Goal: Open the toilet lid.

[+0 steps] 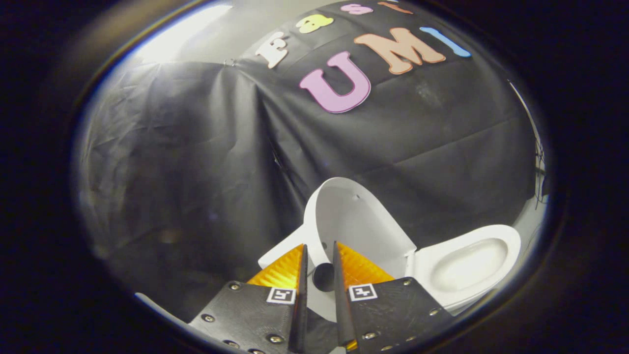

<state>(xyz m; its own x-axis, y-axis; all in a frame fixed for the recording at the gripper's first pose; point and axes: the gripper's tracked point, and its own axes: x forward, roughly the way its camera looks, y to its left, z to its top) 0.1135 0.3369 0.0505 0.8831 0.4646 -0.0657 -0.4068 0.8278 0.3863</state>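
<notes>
A white toilet stands against the black cloth wall. Its lid (358, 223) is raised, nearly upright, with the inner face turned towards the bowl. To the lid's right lie the seat and bowl (467, 265), uncovered. My gripper (319, 250) is at the lid's left rim, and that rim fills the narrow gap between the two fingertips, so the fingers are shut on it. A dark round button (323, 276) shows lower down between the fingers. Part of the white tank (277, 250) peeks out beside the left finger.
Creased black cloth (196, 172) hangs close behind and to the left of the toilet. A pale wall (206, 34) shows above it. A strip of light floor (533, 216) lies beyond the bowl.
</notes>
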